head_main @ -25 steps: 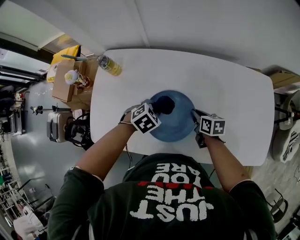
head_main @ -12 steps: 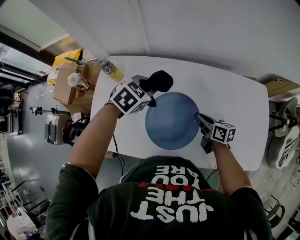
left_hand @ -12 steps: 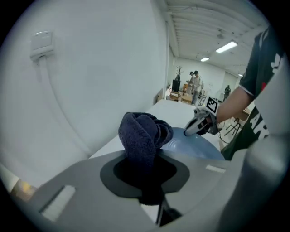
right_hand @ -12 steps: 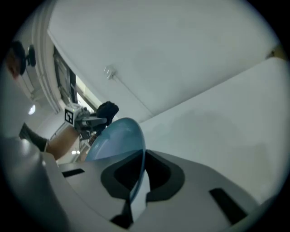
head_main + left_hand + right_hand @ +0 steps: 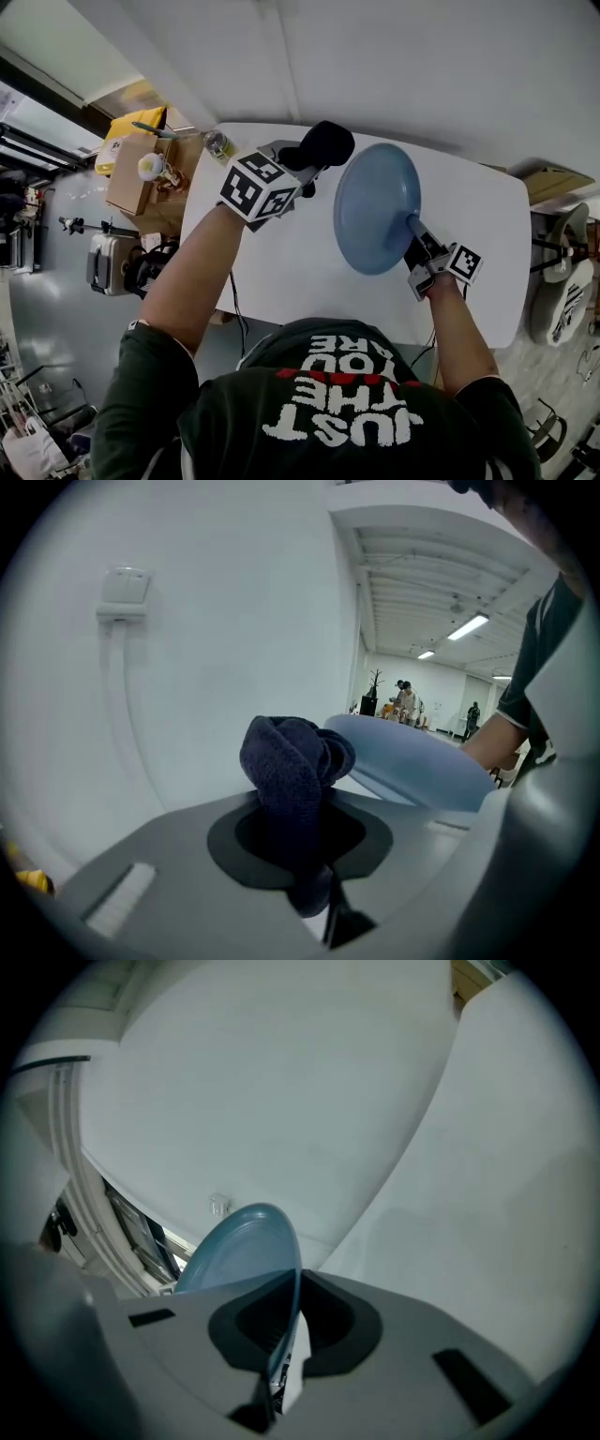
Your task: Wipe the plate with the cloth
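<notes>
A bottle (image 5: pixel 219 145) lies at the far left corner of the white table (image 5: pixel 291 272).

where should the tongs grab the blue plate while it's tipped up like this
Probably by the thin rim on its right side, coming in from the right, edge-on. The blue plate stands tilted off the table, so only its rim fits between the jaws. The right tongs are shut on it there, which leaves the face open to the cloth in the left tongs.

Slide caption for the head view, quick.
Right tongs hold the blue plate tilted above the white table; left tongs hold the dark cloth beside it.
</notes>
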Available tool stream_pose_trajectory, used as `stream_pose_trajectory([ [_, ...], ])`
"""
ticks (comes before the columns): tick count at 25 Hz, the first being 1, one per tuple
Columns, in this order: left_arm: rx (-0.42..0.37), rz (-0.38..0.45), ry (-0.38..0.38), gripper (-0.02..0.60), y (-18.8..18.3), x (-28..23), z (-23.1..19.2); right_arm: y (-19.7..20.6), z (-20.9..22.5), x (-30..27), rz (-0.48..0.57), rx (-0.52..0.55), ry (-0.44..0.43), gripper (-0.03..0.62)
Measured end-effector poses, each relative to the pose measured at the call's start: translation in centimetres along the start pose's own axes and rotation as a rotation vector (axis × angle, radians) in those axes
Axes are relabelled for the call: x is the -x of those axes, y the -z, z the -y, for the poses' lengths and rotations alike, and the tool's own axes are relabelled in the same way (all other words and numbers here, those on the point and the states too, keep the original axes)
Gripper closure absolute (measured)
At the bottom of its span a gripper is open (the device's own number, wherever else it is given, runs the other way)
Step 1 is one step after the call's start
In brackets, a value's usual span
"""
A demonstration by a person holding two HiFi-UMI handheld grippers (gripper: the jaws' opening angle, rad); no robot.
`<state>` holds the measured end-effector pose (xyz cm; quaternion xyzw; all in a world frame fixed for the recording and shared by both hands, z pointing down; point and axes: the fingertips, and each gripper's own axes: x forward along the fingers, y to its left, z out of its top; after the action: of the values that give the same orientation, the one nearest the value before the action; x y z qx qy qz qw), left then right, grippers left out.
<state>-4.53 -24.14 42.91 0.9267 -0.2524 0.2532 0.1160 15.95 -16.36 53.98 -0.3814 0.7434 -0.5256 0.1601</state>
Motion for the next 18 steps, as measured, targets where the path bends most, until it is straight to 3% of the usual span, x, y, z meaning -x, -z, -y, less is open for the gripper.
stream_pose_trajectory([
  [5, -0.114, 0.096, 0.041, 0.528, -6.0, -0.9, 0.7, -0.9, -2.6, -2.3, 0.034, -0.088, -0.112, 0.582],
  [8, -0.145, 0.135, 0.052, 0.526, -8.1, -0.5, 1.5, -1.5, -3.5, -2.7, 0.049, -0.103, -0.134, 0.582],
  [18, -0.24, 0.183, 0.09, 0.528, -8.8, 0.6, 6.4, -3.0, -3.6, -2.1, 0.096, -0.103, -0.118, 0.582],
])
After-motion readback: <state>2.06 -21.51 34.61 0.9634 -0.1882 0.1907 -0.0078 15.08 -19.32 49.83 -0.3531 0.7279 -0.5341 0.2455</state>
